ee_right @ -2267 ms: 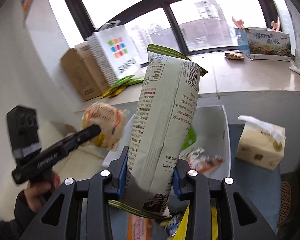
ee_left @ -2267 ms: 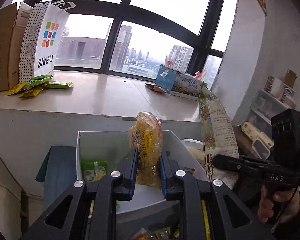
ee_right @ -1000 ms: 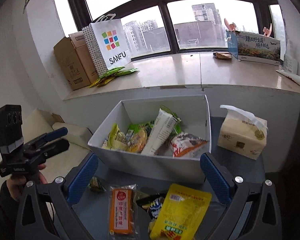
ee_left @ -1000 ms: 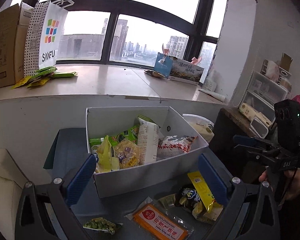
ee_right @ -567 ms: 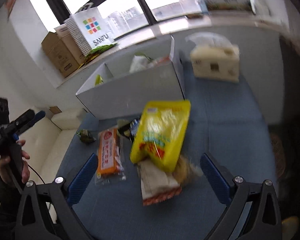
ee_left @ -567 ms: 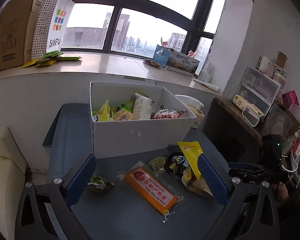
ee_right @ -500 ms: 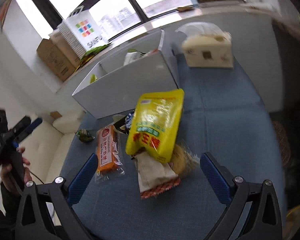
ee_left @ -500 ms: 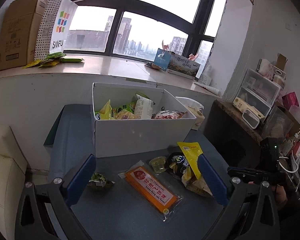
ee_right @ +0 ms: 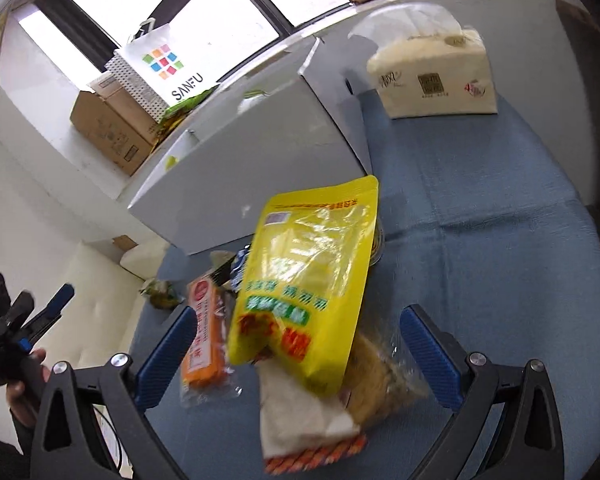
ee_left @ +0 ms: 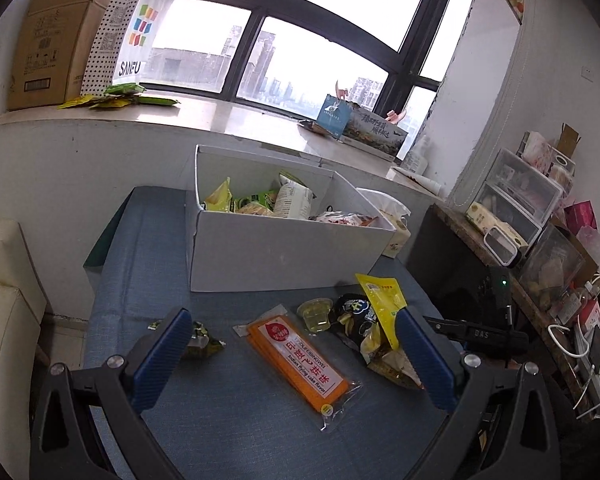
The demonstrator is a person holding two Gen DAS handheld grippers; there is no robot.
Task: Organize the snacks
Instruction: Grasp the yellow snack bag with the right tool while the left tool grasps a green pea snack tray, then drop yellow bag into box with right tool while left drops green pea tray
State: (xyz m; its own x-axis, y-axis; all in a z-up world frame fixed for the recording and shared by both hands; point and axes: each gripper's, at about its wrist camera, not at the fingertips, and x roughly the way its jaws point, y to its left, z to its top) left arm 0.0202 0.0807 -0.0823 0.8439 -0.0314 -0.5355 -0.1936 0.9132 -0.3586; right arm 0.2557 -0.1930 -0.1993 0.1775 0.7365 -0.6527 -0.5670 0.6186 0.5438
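first, the left wrist view: the left gripper (ee_left: 292, 354) hangs over the blue table (ee_left: 228, 432) with its tongs spread wide and nothing between them. below and between the tongs lies an orange pack (ee_left: 296, 356), flat on the cloth. a small green packet (ee_left: 198, 340) sits just beside the left tong, and a clear cup (ee_left: 318, 314) touches a dark bag (ee_left: 354, 316), with a yellow bag (ee_left: 382, 308) leaning over that pile near the right tong. behind them stands the white box (ee_left: 276, 256), already filled with several snacks, and a tissue pack (ee_left: 396, 232) sits just beside its far right corner. the right gripper (ee_left: 476, 334) shows at the right edge. next, the right wrist view: the right gripper (ee_right: 296, 354) also has its tongs wide apart, empty, framing the yellow bag (ee_right: 304, 280), which rests on top of a clear cracker pack (ee_right: 376, 384) and a white wrapper (ee_right: 300, 416). the orange pack (ee_right: 206, 336) lies just left of it, the box (ee_right: 256, 164) behind, the tissue pack (ee_right: 432, 80) beyond. a hand (ee_right: 24, 384) holds the left gripper at the left edge.
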